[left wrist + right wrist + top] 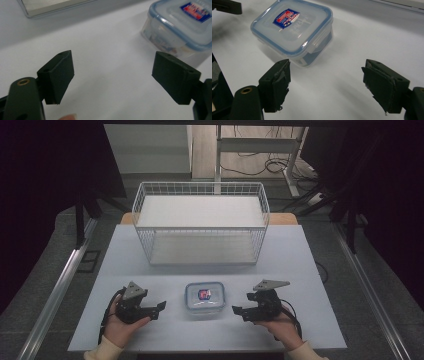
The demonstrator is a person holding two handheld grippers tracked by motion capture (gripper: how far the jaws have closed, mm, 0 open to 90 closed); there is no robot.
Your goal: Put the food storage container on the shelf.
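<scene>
High view, container: the clear food container (205, 298) with a blue-rimmed snap lid sits upright on the bench (150, 335), lid up, near-square, no clear long axis; it lies in front of the wire basket (201, 222), well apart from it.
Left tool (160, 310): just left of the container, jaws apart with nothing between them, tips aimed at the container.
Right tool (238, 312): just right of the container, jaws apart and empty, tips aimed at it.
Right gripper view: shows the red-and-blue label (286, 18) and a side latch (317, 45) on the container (294, 32).
Left gripper view: shows a fingertip (68, 117) below the jaws, the container (180, 25) up right.
Hands: each cradles its tool from below, forearms entering from the near edge.
</scene>
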